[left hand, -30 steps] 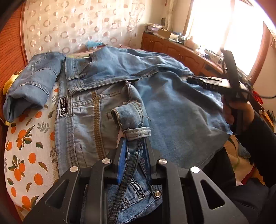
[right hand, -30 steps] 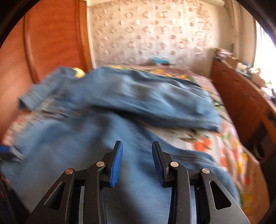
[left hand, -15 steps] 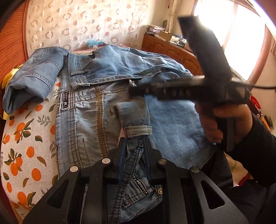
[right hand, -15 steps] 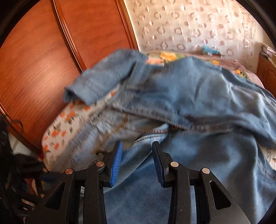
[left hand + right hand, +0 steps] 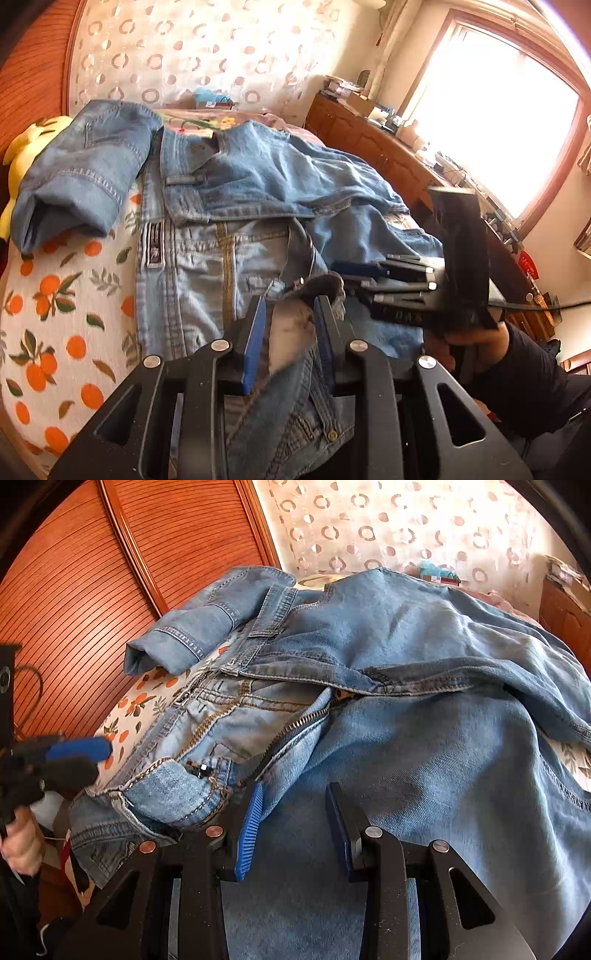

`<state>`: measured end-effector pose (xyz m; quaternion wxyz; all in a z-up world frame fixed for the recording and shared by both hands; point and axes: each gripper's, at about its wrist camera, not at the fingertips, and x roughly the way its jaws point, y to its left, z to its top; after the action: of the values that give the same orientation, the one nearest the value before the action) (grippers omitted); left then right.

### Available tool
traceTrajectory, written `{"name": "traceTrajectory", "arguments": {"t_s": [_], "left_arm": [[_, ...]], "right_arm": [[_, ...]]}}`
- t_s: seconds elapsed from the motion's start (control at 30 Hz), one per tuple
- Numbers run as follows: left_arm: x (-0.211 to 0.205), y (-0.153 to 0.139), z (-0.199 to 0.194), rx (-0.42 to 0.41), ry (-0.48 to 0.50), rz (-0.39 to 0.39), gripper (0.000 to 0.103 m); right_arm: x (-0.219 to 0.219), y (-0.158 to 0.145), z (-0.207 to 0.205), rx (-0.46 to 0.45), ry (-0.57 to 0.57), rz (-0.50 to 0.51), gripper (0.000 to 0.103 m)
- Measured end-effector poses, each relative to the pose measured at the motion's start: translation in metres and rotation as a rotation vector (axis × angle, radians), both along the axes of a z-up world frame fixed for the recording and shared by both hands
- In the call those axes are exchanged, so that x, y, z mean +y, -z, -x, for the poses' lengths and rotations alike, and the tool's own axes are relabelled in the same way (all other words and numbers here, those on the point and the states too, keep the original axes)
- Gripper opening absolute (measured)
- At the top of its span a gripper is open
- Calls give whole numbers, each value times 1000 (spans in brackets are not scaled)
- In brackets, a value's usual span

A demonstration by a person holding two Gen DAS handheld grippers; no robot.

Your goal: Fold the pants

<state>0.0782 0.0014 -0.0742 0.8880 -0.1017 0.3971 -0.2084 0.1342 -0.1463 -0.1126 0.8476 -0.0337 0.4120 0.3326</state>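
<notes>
The light-blue denim pants (image 5: pixel 229 266) lie spread on the orange-print bedsheet (image 5: pixel 55 295). The left gripper (image 5: pixel 290 332) is opening, a waistband fold between its loosening pads. The right gripper (image 5: pixel 293 823) hovers unclenched, empty, over the denim.

Strong daylight pours through the window (image 5: pixel 491 122) at the upper right of the left wrist view, blown out to plain white and casting a warm haze over the wall beside it. The jeans (image 5: pixel 258 206) are evenly lit, with soft shadows in their folds. Denim close to the lens, between the left tool (image 5: pixel 290 332), is smeared and out of focus, and the right tool (image 5: pixel 369 273) shows motion blur. Both views bend strongly at the edges with dark corners. The right wrist view is sharper; its wooden headboard (image 5: pixel 74 590) glows orange.
</notes>
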Motion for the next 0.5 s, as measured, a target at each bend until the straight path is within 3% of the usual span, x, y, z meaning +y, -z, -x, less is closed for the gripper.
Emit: {"name": "traceTrajectory", "arguments": {"t_s": [0.17, 0.3, 0.5], "left_arm": [[-4, 0, -9, 6, -20, -27, 28], [-12, 21, -34, 101, -28, -27, 28], [-26, 40, -48, 179, -10, -35, 28]], "right_arm": [[-1, 1, 6, -23, -4, 3, 37], [-4, 3, 9, -33, -4, -13, 37], [-11, 4, 17, -48, 1, -20, 37]]}}
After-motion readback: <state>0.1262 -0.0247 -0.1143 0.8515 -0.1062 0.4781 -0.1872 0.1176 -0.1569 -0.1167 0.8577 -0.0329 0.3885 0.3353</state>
